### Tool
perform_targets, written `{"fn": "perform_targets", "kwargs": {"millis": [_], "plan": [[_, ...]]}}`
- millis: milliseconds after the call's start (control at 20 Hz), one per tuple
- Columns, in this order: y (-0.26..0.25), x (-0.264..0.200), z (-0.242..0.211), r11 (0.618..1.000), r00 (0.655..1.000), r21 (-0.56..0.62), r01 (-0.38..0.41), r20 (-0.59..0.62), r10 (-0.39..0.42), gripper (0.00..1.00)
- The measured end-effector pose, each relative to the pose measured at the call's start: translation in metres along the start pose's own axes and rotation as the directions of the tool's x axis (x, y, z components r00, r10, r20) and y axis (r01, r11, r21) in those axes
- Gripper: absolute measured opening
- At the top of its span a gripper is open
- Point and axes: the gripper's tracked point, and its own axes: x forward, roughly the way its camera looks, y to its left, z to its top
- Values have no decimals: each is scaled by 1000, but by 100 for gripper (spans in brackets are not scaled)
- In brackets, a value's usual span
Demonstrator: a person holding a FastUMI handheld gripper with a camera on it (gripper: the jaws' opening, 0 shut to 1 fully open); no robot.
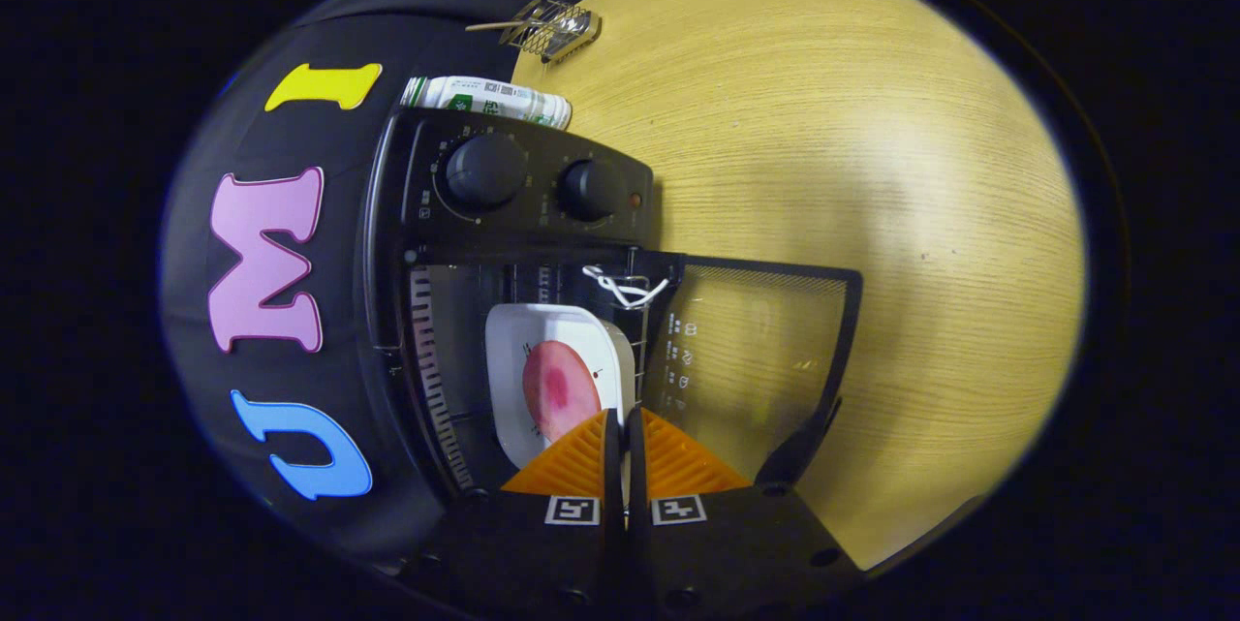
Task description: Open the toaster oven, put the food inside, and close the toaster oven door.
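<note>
Gripper (pixel 621 427) pinches the plate (pixel 552 359) rim inside the open oven (pixel 504 243).

The ribbed, wedge-shaped fingers are nearly pressed together, with only a thin gap, clamped on the near edge of a white, rounded-square plate that carries a pink round slice of food (pixel 559 388). The plate sits in the oven cavity, which is lined with slotted metal walls. The glass door (pixel 756 359) hangs open over the wood-grain table (pixel 872 166), with small white icons printed on it. Two round black knobs (pixel 484 170) top the panel. Beyond it lie a can (pixel 484 100) with an unreadable label and a wire-mesh basket (pixel 552 27).
</note>
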Motion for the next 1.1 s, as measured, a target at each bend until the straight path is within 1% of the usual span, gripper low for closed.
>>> {"fn": "perform_targets", "kwargs": {"millis": [200, 350, 600, 650, 700, 750, 800, 850, 950, 1050, 1100], "plan": [[-1, 14, 2, 999, 999, 30, 19, 25, -20, 5], [4, 22, 0, 999, 1000, 39, 3, 25, -4, 5], [13, 28, -10, 997, 998, 65, -42, -38, 45, 5], [16, 29, -10, 995, 997, 78, -61, -48, 65, 9], [17, 30, -13, 993, 995, 89, -72, -68, 78, 9], [16, 30, -15, 992, 993, 95, -78, -86, 86, 12], [17, 28, -20, 992, 989, 93, -87, -115, 97, 12], [20, 25, -20, 991, 985, 88, -99, -131, 110, 28], [23, 14, -19, 990, 979, 35, -139, -146, 143, 53], [32, -2, -25, 981, 965, -17, -193, -182, 187, 77], [34, -13, -28, 976, 958, -43, -213, -205, 200, 83]]}}
